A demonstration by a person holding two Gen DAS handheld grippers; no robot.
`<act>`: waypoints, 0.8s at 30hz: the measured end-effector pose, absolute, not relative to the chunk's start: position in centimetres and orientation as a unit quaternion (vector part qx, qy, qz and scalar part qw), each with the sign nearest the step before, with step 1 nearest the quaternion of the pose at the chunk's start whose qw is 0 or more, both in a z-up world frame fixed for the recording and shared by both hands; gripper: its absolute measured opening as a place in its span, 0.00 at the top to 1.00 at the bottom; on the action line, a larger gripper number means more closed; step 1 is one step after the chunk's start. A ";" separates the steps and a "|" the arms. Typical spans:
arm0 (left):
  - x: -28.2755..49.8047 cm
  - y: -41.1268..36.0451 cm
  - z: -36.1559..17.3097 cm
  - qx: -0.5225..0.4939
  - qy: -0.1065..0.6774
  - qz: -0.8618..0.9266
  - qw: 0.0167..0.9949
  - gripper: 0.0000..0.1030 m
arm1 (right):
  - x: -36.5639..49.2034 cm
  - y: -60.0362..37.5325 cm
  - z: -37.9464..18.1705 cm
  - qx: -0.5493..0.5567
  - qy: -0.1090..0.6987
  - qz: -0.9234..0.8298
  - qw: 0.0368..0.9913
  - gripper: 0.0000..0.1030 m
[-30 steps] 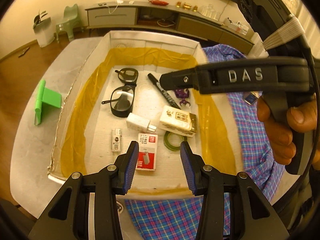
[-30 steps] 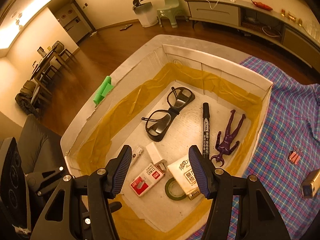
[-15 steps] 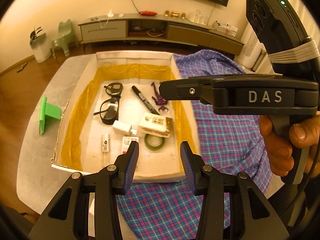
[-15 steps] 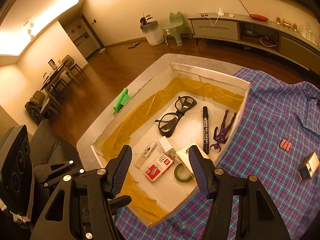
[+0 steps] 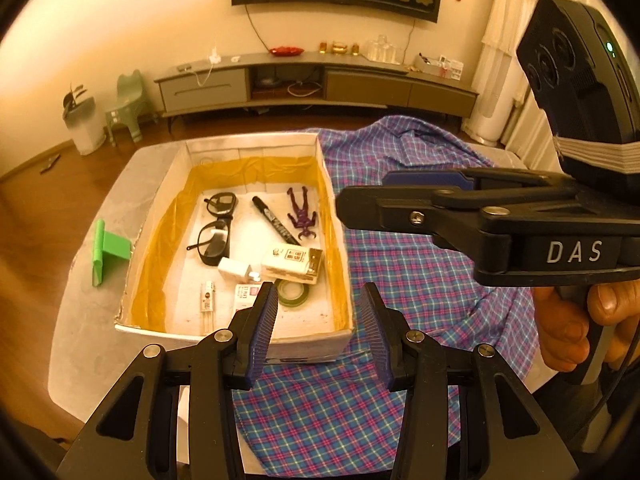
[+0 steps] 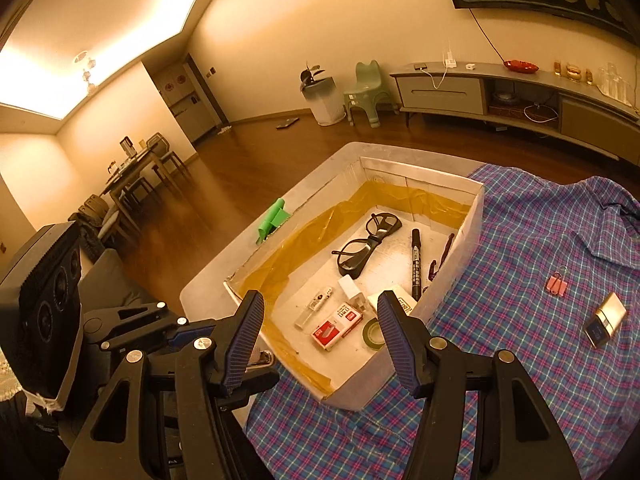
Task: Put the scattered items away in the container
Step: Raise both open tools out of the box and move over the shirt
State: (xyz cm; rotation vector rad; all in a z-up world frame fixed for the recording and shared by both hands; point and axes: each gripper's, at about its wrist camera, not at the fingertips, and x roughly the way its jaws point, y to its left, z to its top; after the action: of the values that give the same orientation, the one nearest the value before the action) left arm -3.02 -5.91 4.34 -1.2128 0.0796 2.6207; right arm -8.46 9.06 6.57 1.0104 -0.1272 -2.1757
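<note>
Two sets of black tongs w/ blue ribbed pads, left tongs (image 5: 316, 328) and right tongs (image 6: 320, 336), hang wide apart and empty above the near end of one white open-top box w/ yellow tape lining (image 6: 472, 216), which sits on the pale desk (image 5: 80, 320), partly on one blue-and-pink plaid shirt (image 6: 520, 360).

Step in hand, by the look of it: between picks, both tools clear of the box.

Count inside, approx. largest first: 1 pair black-framed glasses (image 5: 216, 224), 1 black marker pen (image 5: 276, 226), 1 cream carton w/ printed label (image 5: 294, 262), 1 purple plastic figure (image 5: 302, 212), 1 red-and-white staple box (image 6: 338, 324), 1 green tape roll (image 5: 294, 293), 1 white plug adapter (image 5: 236, 270), 1 small white tube-like item (image 6: 316, 306).

Outside: 1 green plastic stand (image 5: 106, 250) on desk left of box; 1 gold-edged small gadget (image 6: 604, 318) and 1 pink binder clip (image 6: 556, 285) on shirt, right of box.

Next move likely calls for right tongs to swing over to the gadget or clip, drop low, straddle it flat on soft cloth w/o pinching fabric.
</note>
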 end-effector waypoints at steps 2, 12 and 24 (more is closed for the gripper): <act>-2.6 -5.8 4.6 -0.410 0.028 0.903 0.126 0.56 | -8.0 9.7 6.7 0.387 -0.058 -0.846 0.363 0.41; -1.2 -5.0 5.6 -0.382 0.020 0.914 0.133 0.56 | -5.7 12.7 6.5 0.367 -0.090 -0.849 0.370 0.41; -1.2 -2.1 4.3 -0.388 0.011 0.908 0.158 0.56 | -4.8 18.4 3.6 0.367 -0.146 -0.855 0.336 0.41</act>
State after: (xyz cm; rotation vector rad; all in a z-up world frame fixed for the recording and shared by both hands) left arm -1.23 -2.06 4.33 -1.1109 0.0316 2.5959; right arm -4.77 18.43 3.56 0.9565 -0.3797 -2.2300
